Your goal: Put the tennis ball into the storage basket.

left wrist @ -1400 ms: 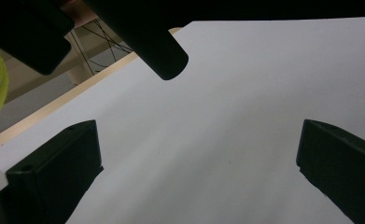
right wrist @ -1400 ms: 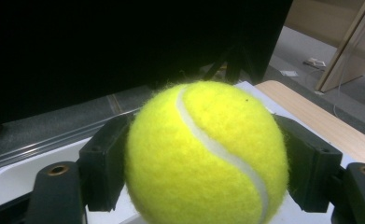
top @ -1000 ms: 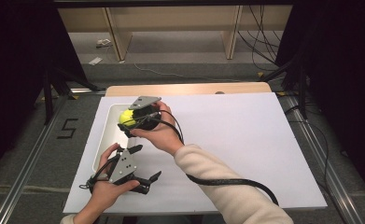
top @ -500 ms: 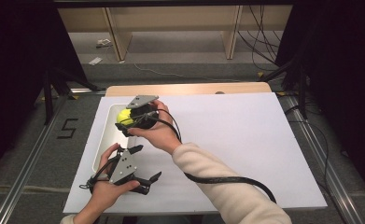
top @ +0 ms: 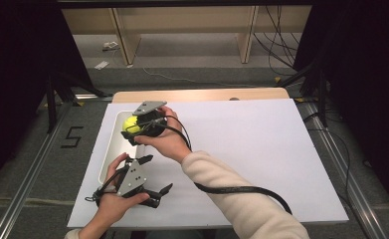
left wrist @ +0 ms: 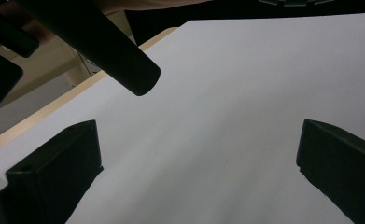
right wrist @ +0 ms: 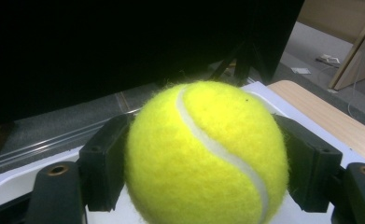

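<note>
Over the white tray (top: 113, 149) at the table's (top: 261, 149) left side, the right hand-held gripper (top: 138, 125) has a yellow ball (top: 131, 124) clamped between its two black jaws, one pad pressed to each flank as the right gripper view shows (right wrist: 206, 154). The step in hand looks like setting the ball into the tray. To do it well, I would lower the ball until it is close to the tray floor before easing the jaws apart, since a round ball will roll or bounce if dropped from height; the raised rim should then stop it. The ball is fuzzy felt with a smooth white curved seam, springy by the look of it. The tray seems hard, glossy and shallow, with rounded corners. The left hand-held gripper (top: 149, 177) hangs near the table's front edge, jaws spread wide and holding nothing, above matte white sheeting.
</note>
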Motion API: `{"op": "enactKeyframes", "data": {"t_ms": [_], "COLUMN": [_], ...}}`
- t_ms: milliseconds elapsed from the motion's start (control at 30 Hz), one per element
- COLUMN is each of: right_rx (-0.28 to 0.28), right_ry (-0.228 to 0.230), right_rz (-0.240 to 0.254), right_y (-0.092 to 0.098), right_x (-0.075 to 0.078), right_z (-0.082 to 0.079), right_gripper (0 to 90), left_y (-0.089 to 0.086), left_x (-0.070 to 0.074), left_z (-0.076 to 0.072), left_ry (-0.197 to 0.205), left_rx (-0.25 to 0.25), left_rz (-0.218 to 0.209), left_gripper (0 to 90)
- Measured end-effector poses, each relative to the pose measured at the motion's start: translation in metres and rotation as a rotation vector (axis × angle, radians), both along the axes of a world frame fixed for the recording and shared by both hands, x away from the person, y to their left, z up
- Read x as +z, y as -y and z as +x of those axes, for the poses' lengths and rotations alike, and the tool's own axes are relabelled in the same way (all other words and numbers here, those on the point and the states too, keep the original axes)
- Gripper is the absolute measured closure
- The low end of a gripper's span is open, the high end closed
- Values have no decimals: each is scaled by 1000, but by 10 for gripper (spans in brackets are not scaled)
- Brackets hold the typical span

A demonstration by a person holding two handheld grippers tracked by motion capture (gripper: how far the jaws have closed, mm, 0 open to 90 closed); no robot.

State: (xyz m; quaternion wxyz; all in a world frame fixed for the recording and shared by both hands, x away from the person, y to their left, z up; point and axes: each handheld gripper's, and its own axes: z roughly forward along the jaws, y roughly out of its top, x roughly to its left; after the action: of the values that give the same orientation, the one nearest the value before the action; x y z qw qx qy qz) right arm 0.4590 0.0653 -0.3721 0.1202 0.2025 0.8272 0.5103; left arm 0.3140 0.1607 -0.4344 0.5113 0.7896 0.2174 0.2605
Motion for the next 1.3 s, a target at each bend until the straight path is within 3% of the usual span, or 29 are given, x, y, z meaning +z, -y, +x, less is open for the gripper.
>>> {"op": "enactKeyframes", "data": {"t_ms": [1300], "right_rx": [23], "right_ry": [-14], "right_rz": [-17], "right_y": [-12], "right_x": [-5], "right_z": [2], "right_gripper": [269], "left_y": [0], "left_x": [0], "left_z": [0], "left_ry": [4], "left_rx": [-3], "left_rz": [-2], "left_gripper": [0]}}
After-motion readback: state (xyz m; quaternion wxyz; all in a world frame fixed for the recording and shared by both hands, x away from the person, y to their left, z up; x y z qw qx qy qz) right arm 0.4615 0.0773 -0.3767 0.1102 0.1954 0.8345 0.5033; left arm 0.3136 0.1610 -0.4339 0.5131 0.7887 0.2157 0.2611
